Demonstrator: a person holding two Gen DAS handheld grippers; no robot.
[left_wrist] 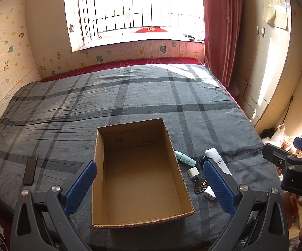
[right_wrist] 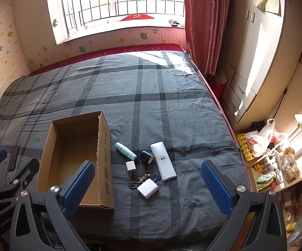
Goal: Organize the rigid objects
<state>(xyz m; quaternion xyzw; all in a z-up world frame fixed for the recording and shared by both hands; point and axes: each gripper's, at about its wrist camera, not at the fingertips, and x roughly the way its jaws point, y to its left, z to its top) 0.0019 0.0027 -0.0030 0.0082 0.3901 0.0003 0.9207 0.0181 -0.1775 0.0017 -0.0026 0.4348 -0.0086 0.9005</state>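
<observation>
Both my tongs stand wide apart and hold nothing: the right gripper hangs over the little heap of objects, the left gripper over the empty cardboard box. Nearest my right tips lies the white charger, with the white remote just beyond, its long axis running away from me (slightly leftward). Everything lies just right of the box, so I judge the right hand better placed to pick first.
</observation>
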